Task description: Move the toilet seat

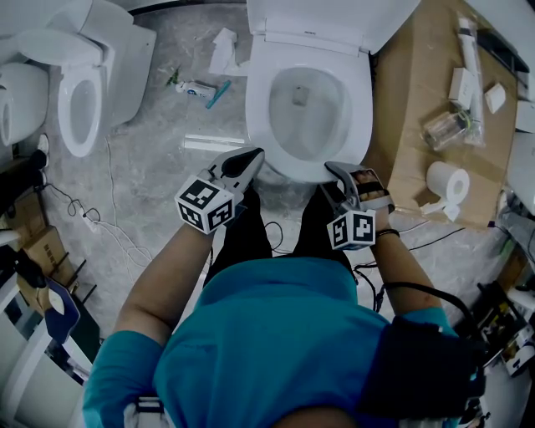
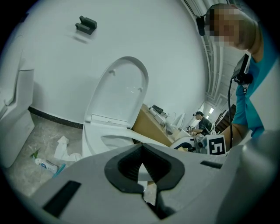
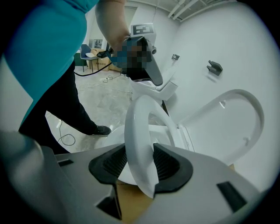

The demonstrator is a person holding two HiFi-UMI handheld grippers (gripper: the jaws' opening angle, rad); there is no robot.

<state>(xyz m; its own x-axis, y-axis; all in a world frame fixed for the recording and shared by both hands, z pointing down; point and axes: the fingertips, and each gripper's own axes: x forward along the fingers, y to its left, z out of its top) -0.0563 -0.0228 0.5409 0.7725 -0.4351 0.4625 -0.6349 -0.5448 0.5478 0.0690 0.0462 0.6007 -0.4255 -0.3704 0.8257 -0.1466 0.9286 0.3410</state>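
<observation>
The white toilet seat (image 1: 261, 117) lies round the bowl at the top centre of the head view, with the lid (image 1: 334, 21) standing up behind it. My right gripper (image 1: 338, 171) is at the seat's front right edge. In the right gripper view it (image 3: 140, 164) is shut on the seat ring (image 3: 138, 131), which stands lifted off the bowl, the lid (image 3: 232, 127) beyond it. My left gripper (image 1: 251, 159) hovers by the front left edge. Its tips (image 2: 141, 162) meet with nothing gripped, and the seat (image 2: 131, 139) and lid (image 2: 120, 92) lie ahead.
A second toilet (image 1: 79, 100) stands at the left. A tube and crumpled tissue (image 1: 196, 88) lie on the floor between the toilets. A cardboard sheet (image 1: 418, 100) at the right carries a paper roll (image 1: 443, 180) and a jar (image 1: 443, 129). Cables (image 1: 100, 221) trail on the floor.
</observation>
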